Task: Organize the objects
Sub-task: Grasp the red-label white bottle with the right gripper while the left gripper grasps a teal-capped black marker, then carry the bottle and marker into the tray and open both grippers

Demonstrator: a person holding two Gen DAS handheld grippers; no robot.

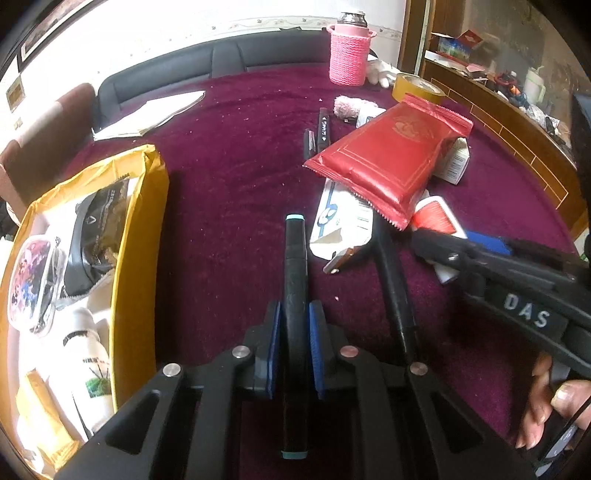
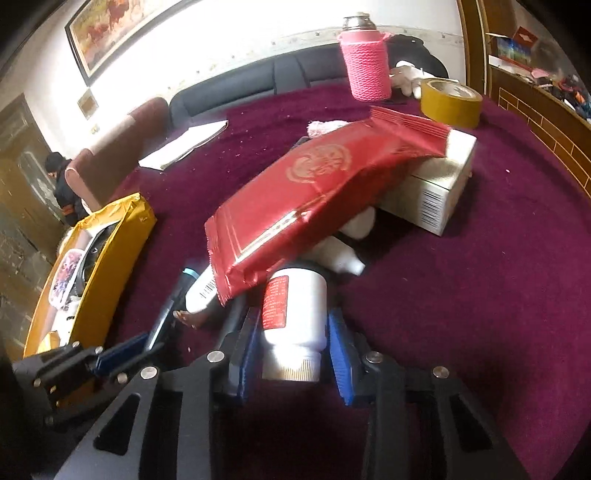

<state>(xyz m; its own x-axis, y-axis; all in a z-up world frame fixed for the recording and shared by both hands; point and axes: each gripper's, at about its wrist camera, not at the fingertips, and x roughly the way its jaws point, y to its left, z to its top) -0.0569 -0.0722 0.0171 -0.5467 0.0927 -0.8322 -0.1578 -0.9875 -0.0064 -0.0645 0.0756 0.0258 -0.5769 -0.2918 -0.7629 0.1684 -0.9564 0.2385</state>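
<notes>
Blown-out glare on far wall (image 1: 184, 33), fisheye-bent dark edges, soft blur.

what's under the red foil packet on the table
The red foil packet lies on a pile: a white bottle with a red label, a white carton propping its far end, and a flat blue-and-white package. Anything beneath its middle is hidden.

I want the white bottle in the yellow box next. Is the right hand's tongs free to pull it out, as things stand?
Probably yes, but not cleanly: the right tongs already straddle the white bottle, yet the red packet lies over its far end and would likely shift or slide off as it is pulled out.
</notes>
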